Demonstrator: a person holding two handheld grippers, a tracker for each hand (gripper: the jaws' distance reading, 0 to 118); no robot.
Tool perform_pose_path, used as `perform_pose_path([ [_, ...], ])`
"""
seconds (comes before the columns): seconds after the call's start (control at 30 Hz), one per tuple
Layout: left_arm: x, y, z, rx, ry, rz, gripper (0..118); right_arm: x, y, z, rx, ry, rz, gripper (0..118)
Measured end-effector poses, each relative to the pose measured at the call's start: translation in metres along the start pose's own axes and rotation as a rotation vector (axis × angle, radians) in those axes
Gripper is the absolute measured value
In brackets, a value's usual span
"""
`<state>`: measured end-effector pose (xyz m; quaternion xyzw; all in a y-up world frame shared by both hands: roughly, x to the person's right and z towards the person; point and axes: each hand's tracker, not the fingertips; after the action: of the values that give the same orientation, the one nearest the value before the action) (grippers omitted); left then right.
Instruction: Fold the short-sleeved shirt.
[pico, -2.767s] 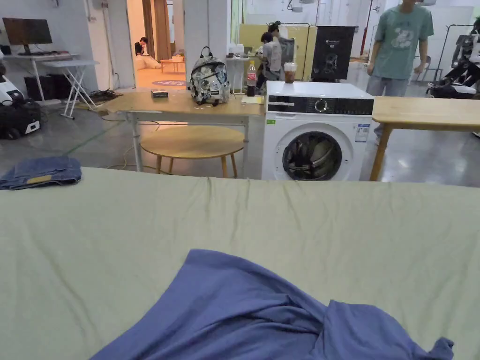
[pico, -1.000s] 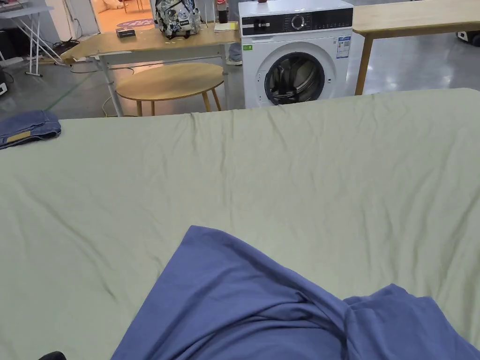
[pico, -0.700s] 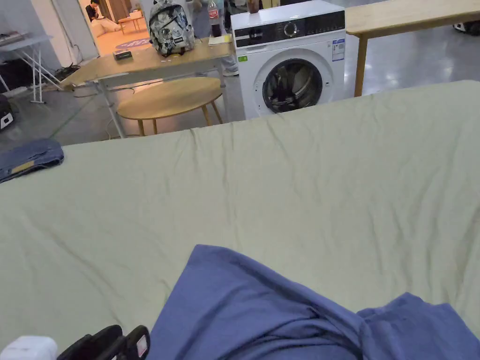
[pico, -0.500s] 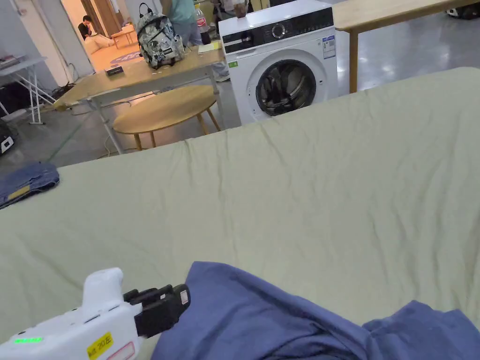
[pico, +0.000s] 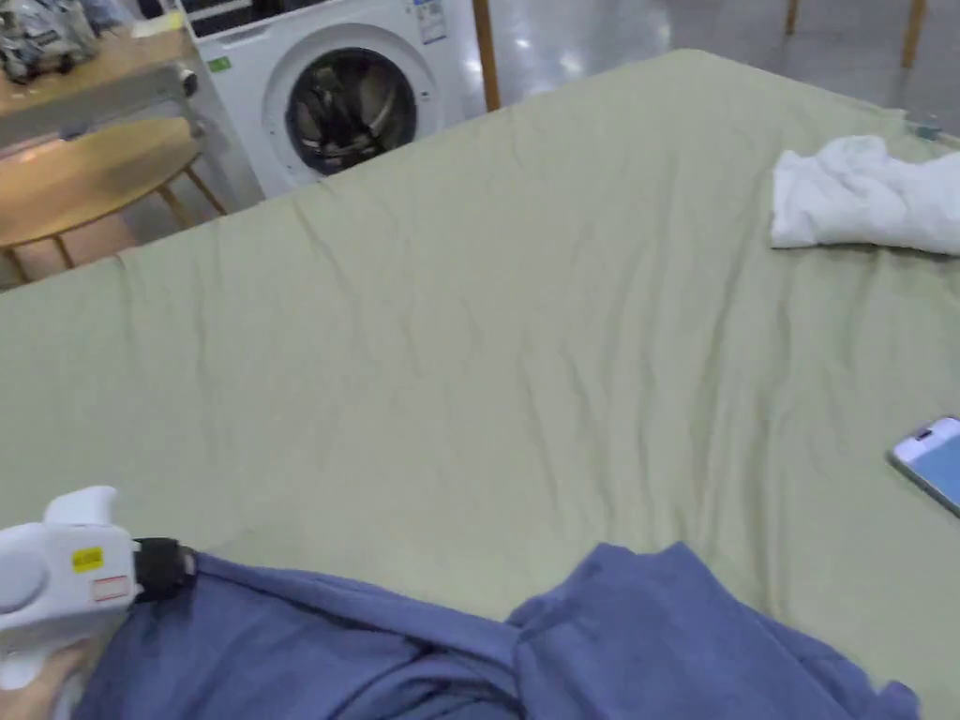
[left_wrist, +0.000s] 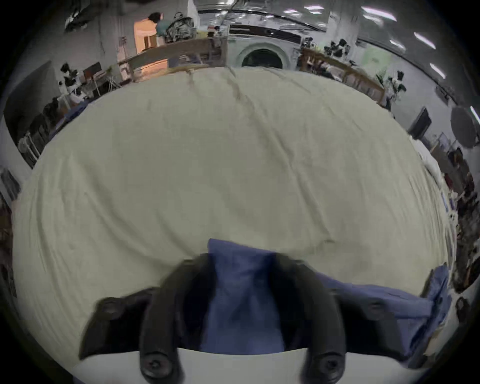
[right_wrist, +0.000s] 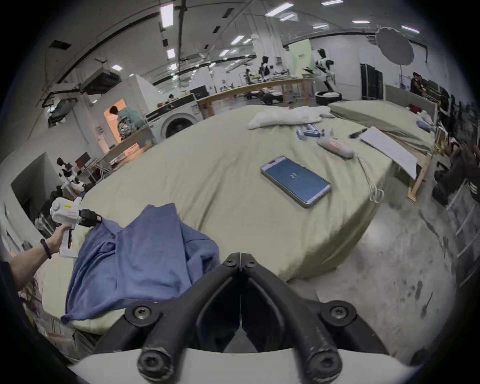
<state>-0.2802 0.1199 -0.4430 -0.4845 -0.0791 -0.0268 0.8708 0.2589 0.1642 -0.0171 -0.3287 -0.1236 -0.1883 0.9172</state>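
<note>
The blue short-sleeved shirt (pico: 562, 647) lies crumpled at the near edge of the green-sheeted bed (pico: 469, 375). My left gripper (pico: 178, 567) is at the shirt's left corner. In the left gripper view its jaws stand apart (left_wrist: 241, 259) with a flap of the blue shirt (left_wrist: 241, 285) between them. The right gripper view shows the left gripper (right_wrist: 97, 219), held by a hand, touching the shirt (right_wrist: 145, 254). My right gripper (right_wrist: 241, 257) is shut and empty, just off the bed's near edge to the right of the shirt.
A phone (pico: 928, 459) lies on the sheet at the right, and a white cloth (pico: 862, 192) at the far right corner. Small items and a cabled device (right_wrist: 335, 148) lie beyond the phone (right_wrist: 294, 180). A washing machine (pico: 337, 94) and a round table (pico: 75, 178) stand behind the bed.
The head camera has swung right and down. My left gripper came in from the lower left and reached the shirt's left corner, which now lies between its jaws.
</note>
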Motion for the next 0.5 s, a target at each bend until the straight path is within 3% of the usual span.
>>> perform_pose_path([
  [0.03,0.009,-0.004,0.004,-0.029,-0.049,-0.01,0,0.002,0.0,0.0,0.0,0.008,-0.023,0],
  [0.1,0.023,-0.008,-0.002,-0.025,0.051,-0.041,0,0.005,0.003,-0.005,-0.012,0.01,-0.064,4],
  [0.13,0.026,-0.008,-0.005,-0.043,0.065,-0.058,0,0.003,0.006,-0.009,-0.03,0.013,-0.079,21],
  [0.17,0.027,-0.009,-0.004,-0.048,0.055,-0.049,0,0.003,0.01,-0.015,-0.051,0.022,-0.085,50],
  [0.2,0.027,-0.009,-0.004,-0.049,0.05,-0.044,0,0.004,0.013,-0.023,-0.08,0.044,-0.115,61],
  [0.27,0.025,-0.009,-0.001,-0.057,0.043,-0.02,0,0.002,0.022,-0.039,-0.096,0.073,-0.167,61],
  [0.4,0.027,-0.01,0.004,-0.069,0.027,-0.002,0,0.004,0.03,-0.084,-0.189,0.202,-0.345,61],
  [0.5,0.028,-0.008,0.007,-0.074,0.028,-0.013,0,0.003,0.031,-0.124,-0.275,0.191,-0.371,61],
])
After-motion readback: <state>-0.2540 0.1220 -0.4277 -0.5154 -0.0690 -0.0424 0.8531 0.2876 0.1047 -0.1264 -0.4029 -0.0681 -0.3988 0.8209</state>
